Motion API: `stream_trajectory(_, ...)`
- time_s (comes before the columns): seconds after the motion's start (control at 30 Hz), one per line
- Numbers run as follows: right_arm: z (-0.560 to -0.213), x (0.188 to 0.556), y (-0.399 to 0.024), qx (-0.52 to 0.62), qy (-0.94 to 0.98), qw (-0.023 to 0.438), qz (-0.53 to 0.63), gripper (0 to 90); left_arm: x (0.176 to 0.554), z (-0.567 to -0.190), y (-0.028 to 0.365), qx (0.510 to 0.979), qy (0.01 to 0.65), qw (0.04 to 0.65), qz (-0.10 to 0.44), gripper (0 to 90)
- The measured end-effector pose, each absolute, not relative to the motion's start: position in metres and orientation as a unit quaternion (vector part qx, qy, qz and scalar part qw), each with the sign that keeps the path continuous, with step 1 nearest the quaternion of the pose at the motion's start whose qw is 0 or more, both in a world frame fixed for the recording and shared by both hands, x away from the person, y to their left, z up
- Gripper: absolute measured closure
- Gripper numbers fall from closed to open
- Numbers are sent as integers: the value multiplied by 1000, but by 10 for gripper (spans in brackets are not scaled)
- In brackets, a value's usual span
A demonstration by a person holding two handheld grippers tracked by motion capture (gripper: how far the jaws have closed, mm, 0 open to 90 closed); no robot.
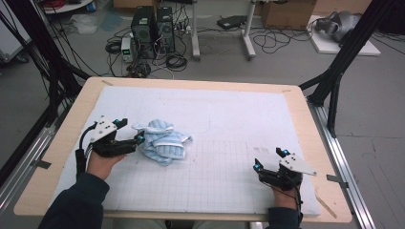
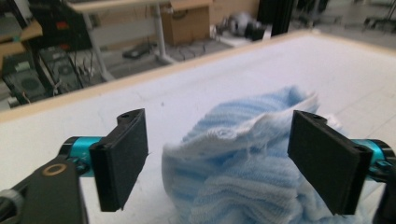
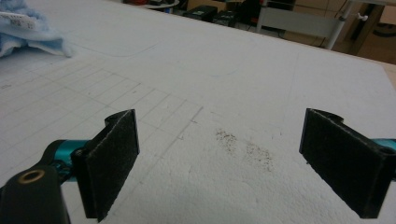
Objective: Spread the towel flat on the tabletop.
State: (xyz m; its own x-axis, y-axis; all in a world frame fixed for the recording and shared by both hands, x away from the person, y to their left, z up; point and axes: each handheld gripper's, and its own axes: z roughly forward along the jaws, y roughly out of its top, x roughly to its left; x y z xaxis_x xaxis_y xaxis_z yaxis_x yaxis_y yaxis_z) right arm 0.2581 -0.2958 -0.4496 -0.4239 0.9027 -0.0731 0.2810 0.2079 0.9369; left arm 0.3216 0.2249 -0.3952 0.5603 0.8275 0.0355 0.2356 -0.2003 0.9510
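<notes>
A crumpled blue-and-white striped cloth [image 1: 162, 142] lies on the left half of the white mat [image 1: 229, 119]. My left gripper [image 1: 130, 130] is open right at the cloth's left edge; in the left gripper view the cloth [image 2: 243, 158] bulges up between the two wide-apart black pads [image 2: 122, 156], untouched by either. My right gripper [image 1: 270, 160] rests open low on the right of the mat, far from the cloth. In the right gripper view its pads [image 3: 112, 161] frame bare mat, and a corner of the cloth [image 3: 28, 32] shows at the far upper left.
The mat covers a wooden table [image 1: 62, 143]; its near half carries a faint printed grid [image 1: 210, 176]. A dark speckled smudge [image 3: 243, 147] marks the mat ahead of the right gripper. Computer towers [image 1: 153, 31], cables and desk legs stand on the floor beyond the far edge.
</notes>
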Motion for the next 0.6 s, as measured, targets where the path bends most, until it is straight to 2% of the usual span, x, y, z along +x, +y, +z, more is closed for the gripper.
stream_trajectory(0.2, -450, 258, -295, 422, 702, 332, 468, 110, 328, -401, 219, 732, 369, 500, 280, 251)
stream_trajectory(0.3, -450, 258, -295, 422, 704, 331, 466, 110, 331, -403, 219, 736, 371, 497, 270, 402)
stream_trajectory(0.43, -450, 258, -295, 420, 705, 332, 466, 110, 331, -403, 217, 743, 353, 502, 265, 773)
stream_trajectory(0.5, -450, 258, -295, 421, 706, 330, 465, 110, 330, -402, 215, 741, 348, 512, 261, 838)
stream_trajectory(0.6, -450, 259, -294, 421, 707, 329, 463, 110, 328, -397, 213, 736, 345, 526, 252, 846)
